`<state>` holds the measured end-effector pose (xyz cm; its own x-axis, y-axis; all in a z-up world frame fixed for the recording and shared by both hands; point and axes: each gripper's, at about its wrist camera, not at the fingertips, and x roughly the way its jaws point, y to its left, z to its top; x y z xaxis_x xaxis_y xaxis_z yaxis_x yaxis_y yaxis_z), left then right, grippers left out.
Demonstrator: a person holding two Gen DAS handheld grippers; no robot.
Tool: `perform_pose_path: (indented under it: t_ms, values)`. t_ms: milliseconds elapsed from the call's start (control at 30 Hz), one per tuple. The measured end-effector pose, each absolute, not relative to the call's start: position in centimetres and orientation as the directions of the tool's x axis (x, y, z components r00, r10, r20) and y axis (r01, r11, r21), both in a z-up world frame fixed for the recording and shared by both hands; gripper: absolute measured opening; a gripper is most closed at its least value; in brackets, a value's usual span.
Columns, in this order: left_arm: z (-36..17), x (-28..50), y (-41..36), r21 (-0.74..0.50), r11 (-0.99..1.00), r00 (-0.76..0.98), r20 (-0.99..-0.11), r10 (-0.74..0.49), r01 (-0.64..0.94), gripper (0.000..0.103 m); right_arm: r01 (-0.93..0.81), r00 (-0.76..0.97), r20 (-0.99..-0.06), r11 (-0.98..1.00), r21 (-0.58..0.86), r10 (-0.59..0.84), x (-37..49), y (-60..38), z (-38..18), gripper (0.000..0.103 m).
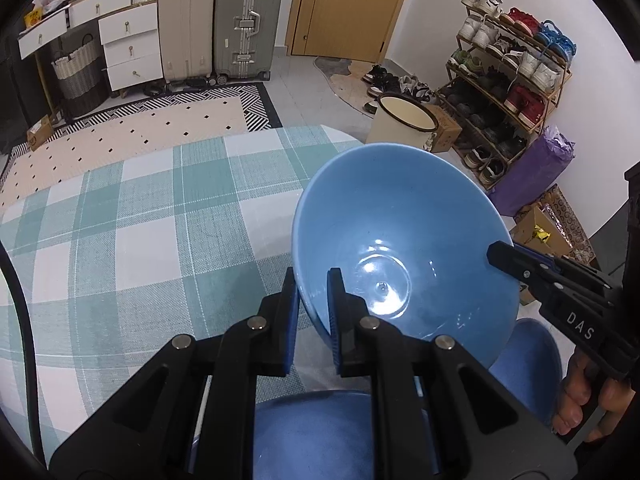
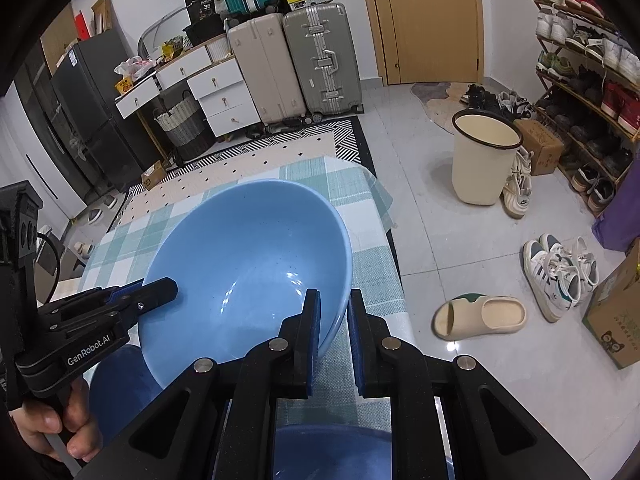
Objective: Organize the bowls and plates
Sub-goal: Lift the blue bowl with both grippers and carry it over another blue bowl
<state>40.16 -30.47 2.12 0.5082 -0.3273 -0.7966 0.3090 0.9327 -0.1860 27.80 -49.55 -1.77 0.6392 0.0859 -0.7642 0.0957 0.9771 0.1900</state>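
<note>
The 2 grippers clamp opposite sides of the bowl's (image 1: 404, 240) rim: the left gripper (image 1: 314, 276) on the near-left edge, the right gripper (image 2: 334, 296) across from it. The bowl hangs tilted above the checked table (image 1: 140, 220), with other blue dishes (image 1: 316, 432) below it.

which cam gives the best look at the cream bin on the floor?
Right wrist. The cream bin stands in full there, from its dark rim down to its base on the tiles, with nothing in front of it. In the left wrist view the bin shows only its upper part; the blue bowl covers the rest.
</note>
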Motion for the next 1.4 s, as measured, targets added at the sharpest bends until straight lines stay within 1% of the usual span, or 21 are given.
perform_pose_path:
  t_ms: [233,833,1400]
  values:
    - [4.8,38.2,-30.5,-0.166,0.934,0.543,-0.776,-0.322,0.317,0.011,0.091,0.669,-0.74,0.979,0.18,0.074,26.3,-49.4,0.3,0.014]
    - [10.2,31.4,-29.2,-0.171,0.932,0.589,-0.735,-0.336,0.318,0.011,0.05,0.739,-0.669,0.984,0.17,0.078,20.6,-48.0,5.6,0.014]
    - [14.1,24.5,-26.2,-0.165,0.94,0.633,-0.703,-0.325,0.3,0.011,-0.001,0.77,-0.629,0.986,0.165,0.106,15.8,-44.4,8.1,0.015]
